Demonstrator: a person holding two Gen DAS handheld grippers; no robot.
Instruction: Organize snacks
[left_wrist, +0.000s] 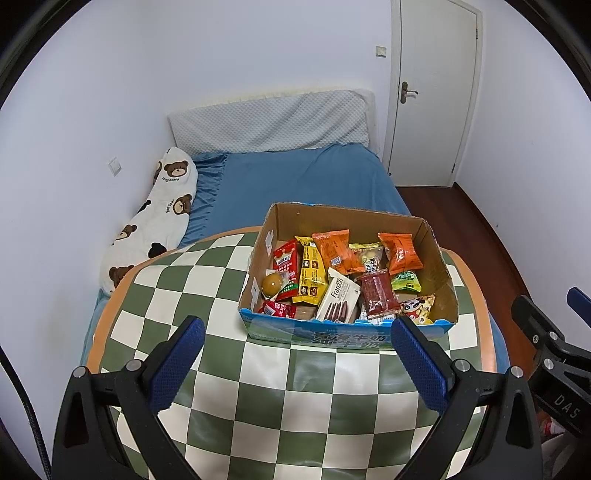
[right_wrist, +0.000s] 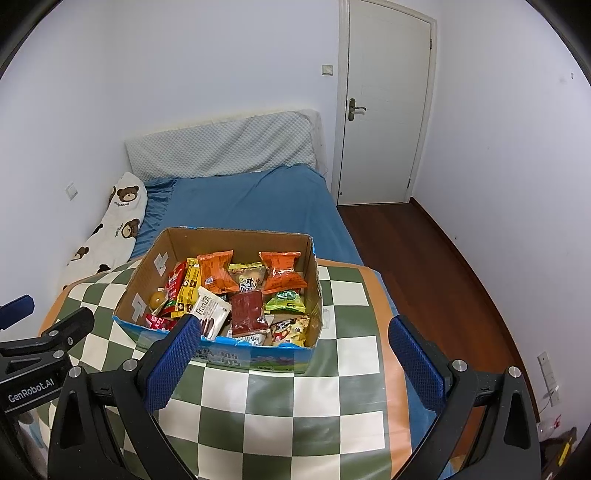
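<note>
**Snacks heaped in the box, both grippers empty and wide**

Loose jumble of foil and paper snack packets (left_wrist: 343, 280) inside an open brown cardboard box with a blue printed front (left_wrist: 439, 273), on a green-and-white checkered cloth (left_wrist: 229, 387). Two orange packets (left_wrist: 336, 251) at the far side, white rectangular Franzzi biscuit pack (left_wrist: 338, 299) near the front, dark red flat packet (left_wrist: 378, 293) to its right, round yellow jelly cup (left_wrist: 272, 284) at the left wall. Nothing on the cloth outside the box. Fits a pile awaiting sorting or one already gathered in. Left gripper (left_wrist: 295, 369) and right gripper (right_wrist: 295, 365) near the front edge, fingers spread wide, holding nothing. For any pick: top-lying packets only, pinched flat across the narrow edge, clear of neighbours. Blue bed (left_wrist: 295, 181) beyond.
</note>
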